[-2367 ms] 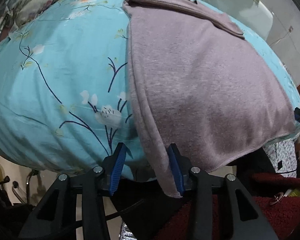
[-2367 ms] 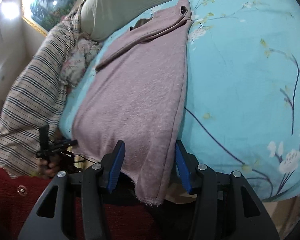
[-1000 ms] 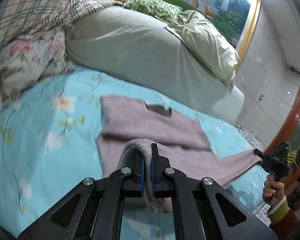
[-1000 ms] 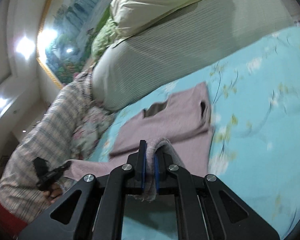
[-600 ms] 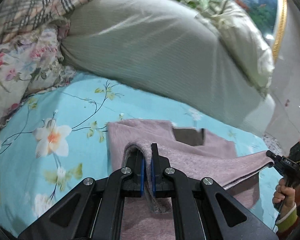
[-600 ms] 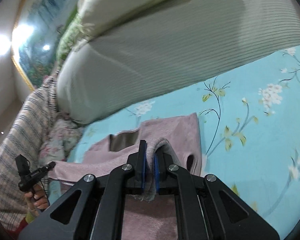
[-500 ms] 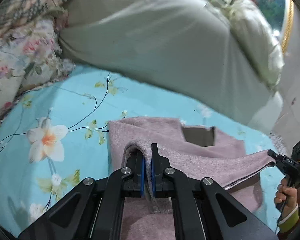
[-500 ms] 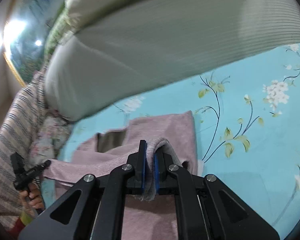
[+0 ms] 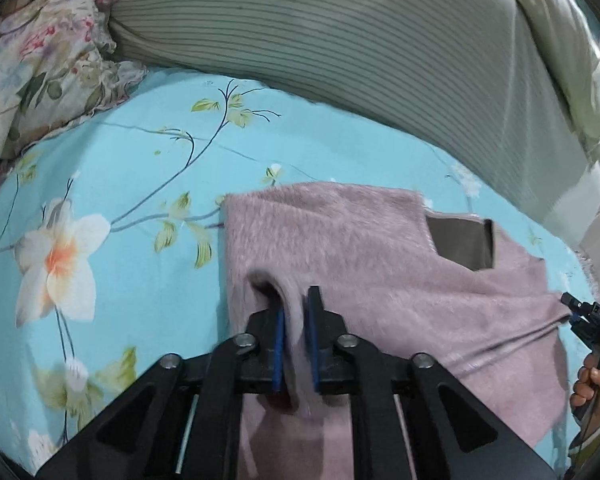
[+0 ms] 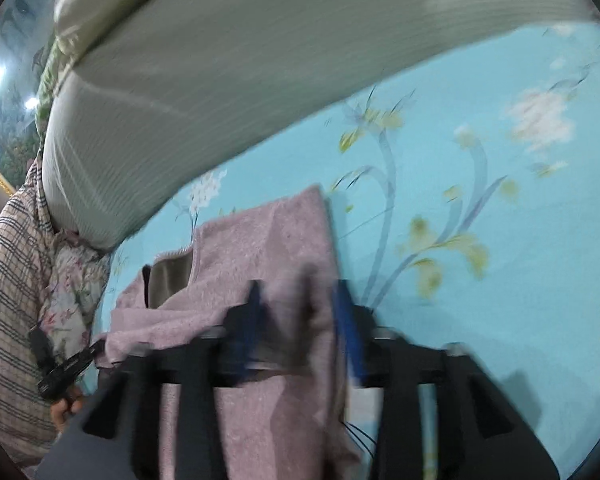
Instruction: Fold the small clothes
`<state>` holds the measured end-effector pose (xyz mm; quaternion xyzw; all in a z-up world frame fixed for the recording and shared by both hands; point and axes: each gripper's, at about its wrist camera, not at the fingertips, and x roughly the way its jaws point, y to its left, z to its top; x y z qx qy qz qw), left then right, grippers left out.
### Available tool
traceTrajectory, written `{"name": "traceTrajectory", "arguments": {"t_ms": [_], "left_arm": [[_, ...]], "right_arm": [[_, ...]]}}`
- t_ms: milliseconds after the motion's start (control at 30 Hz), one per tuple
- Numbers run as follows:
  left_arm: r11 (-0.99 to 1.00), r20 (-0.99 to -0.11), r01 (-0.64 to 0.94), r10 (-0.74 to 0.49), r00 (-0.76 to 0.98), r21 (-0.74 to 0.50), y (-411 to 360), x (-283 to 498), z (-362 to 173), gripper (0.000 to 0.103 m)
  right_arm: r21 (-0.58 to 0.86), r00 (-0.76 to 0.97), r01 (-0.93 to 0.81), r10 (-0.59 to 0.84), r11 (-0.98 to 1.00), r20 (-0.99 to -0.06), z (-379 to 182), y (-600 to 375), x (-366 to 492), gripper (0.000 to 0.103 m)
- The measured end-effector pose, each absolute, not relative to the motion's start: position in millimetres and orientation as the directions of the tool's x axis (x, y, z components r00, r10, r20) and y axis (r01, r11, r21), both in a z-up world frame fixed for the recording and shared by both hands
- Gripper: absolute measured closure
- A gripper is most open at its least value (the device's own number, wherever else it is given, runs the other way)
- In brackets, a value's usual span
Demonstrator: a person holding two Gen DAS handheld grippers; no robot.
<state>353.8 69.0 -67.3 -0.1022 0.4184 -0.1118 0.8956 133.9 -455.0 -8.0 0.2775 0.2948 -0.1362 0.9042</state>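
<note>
While both grippers' jaws are opening, a fuzzy mauve garment (image 9: 364, 264) lies folded on the floral turquoise sheet (image 9: 120, 184), a fold still between each pair. Left gripper (image 9: 296, 344) sits sharp with pads barely parted; right gripper (image 10: 300, 320) is blurred, jaws wide apart. Only the left view shows the ruffled floral pillow (image 9: 40, 60) clearly.

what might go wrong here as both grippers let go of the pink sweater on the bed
Both grippers' fingers are opening. The fuzzy pink knit sweater has a bunched fold between the left gripper fingers; it may snag or spring back. The right gripper corner sits near the sweater's edge, so the fold could land crooked on the floral turquoise bedsheet.
</note>
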Motion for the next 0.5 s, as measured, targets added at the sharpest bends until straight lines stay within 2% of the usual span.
{"name": "traceTrajectory", "arguments": {"t_ms": [67,100,167,333,400,500], "left_arm": [[0.95,-0.726,0.123,-0.298,0.62,-0.285,69.1,337.5,-64.1,0.07],[0.95,-0.726,0.132,-0.303,0.618,-0.284,66.8,327.1,-62.8,0.068],[0.943,-0.727,0.178,-0.331,0.602,-0.282,55.8,304.8,-61.4,0.068],[0.906,-0.777,0.337,-0.399,0.486,-0.255,-0.5,275.4,-78.9,0.068],[0.908,-0.817,0.366,-0.363,0.448,-0.203,-22.4,281.7,-90.0,0.068],[0.912,-0.824,0.389,-0.32,0.469,-0.133,-36.9,296.8,-90.0,0.066]], "right_arm": [[0.402,0.805,0.394,-0.099,0.826,-0.585,3.3,-445.4,117.8,0.043],[0.389,0.81,0.37,-0.089,0.844,-0.579,7.2,-436.6,112.4,0.043],[0.347,0.802,0.302,-0.04,0.888,-0.596,6.8,-415.7,114.9,0.044],[0.155,0.625,0.109,0.053,0.982,-0.779,-28.7,-350.9,163.8,0.052],[0.058,0.554,0.094,-0.004,0.994,-0.832,-45.8,-339.3,185.9,0.053],[-0.036,0.543,0.119,-0.095,0.992,-0.834,-51.0,-343.7,208.9,0.054]]}}
